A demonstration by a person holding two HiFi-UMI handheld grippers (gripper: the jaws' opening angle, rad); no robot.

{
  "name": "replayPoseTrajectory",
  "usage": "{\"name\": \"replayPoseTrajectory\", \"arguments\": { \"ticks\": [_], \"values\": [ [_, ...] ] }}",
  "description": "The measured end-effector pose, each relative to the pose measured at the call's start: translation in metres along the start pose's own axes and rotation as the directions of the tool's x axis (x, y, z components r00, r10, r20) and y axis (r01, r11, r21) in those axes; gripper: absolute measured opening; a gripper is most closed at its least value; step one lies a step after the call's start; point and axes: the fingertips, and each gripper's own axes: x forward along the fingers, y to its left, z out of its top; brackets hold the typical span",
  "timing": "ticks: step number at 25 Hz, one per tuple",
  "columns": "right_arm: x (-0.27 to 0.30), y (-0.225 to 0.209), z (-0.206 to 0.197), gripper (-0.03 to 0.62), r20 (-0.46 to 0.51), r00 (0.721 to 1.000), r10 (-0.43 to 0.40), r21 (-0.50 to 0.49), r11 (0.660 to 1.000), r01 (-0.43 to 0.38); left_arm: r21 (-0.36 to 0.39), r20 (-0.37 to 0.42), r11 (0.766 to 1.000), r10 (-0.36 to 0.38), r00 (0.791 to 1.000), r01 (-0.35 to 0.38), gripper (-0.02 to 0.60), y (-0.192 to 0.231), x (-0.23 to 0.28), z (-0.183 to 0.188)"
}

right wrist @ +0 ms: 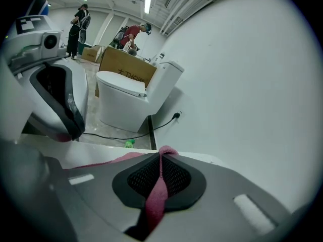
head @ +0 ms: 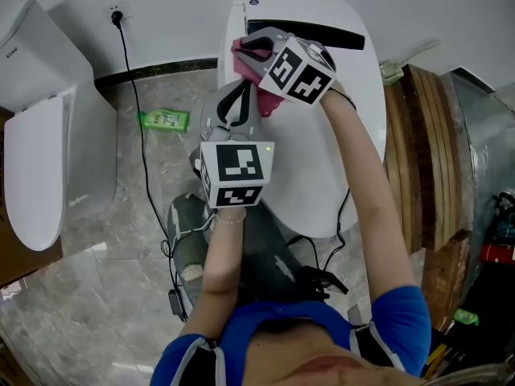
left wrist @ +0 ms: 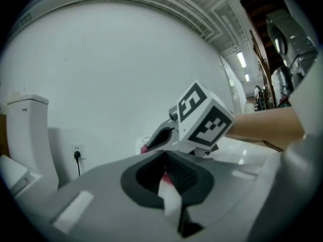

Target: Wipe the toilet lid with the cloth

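Note:
The white toilet lid (head: pixel 346 151) lies shut below me in the head view. My right gripper (head: pixel 253 53) is at the lid's far left corner, shut on a pink cloth (head: pixel 244 55). In the right gripper view the cloth (right wrist: pixel 154 200) runs up between the jaws (right wrist: pixel 160 165) and stretches left over the lid to the left gripper (right wrist: pixel 55 100). My left gripper (head: pixel 239 95) sits just nearer me. Its jaws (left wrist: pixel 166 178) are together, with a pale strip and a bit of pink pinched in them. The right gripper's marker cube (left wrist: pixel 204 120) is right in front.
A second white toilet (head: pixel 48 167) stands at the left. A green bottle (head: pixel 165 120) lies on the marble floor beside a black cable (head: pixel 141 135) that hangs from a wall socket (head: pixel 117 14). Wooden boards (head: pixel 426 159) lean at the right. People (right wrist: pixel 81 24) stand far off.

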Motion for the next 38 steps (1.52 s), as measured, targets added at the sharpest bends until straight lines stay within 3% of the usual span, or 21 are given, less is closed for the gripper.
{"name": "replayPoseTrajectory", "arguments": {
  "ticks": [5,14,20,26,33,38],
  "values": [
    [-0.005,-0.004,-0.009,0.009,-0.003,1.0,-0.007,-0.007,1.0,0.007,0.033,-0.01,0.999,-0.017,1.0,0.017,0.002,-0.009,0.003,0.0],
    [-0.03,-0.02,-0.043,0.009,-0.027,0.998,-0.059,0.068,0.996,0.061,0.056,0.0,0.997,-0.054,0.999,0.054,0.002,-0.026,0.003,0.004],
    [-0.046,-0.029,-0.066,0.009,-0.037,0.994,-0.099,0.113,0.988,0.102,0.005,0.029,0.99,-0.139,0.99,0.138,0.002,-0.041,0.006,0.006],
    [-0.059,-0.034,-0.081,0.009,-0.043,0.99,-0.135,0.142,0.98,0.14,0.019,0.044,0.981,-0.195,0.98,0.195,0.002,-0.062,0.003,0.009],
    [-0.067,-0.036,-0.09,0.009,-0.051,0.987,-0.153,0.164,0.973,0.159,-0.033,0.051,0.963,-0.264,0.963,0.266,0.002,-0.075,0.005,0.007],
    [-0.068,-0.036,-0.092,0.009,-0.07,0.986,-0.15,0.166,0.973,0.159,0.002,0.036,0.961,-0.278,0.96,0.278,0.002,-0.082,0.004,0.005]
  ]
}}
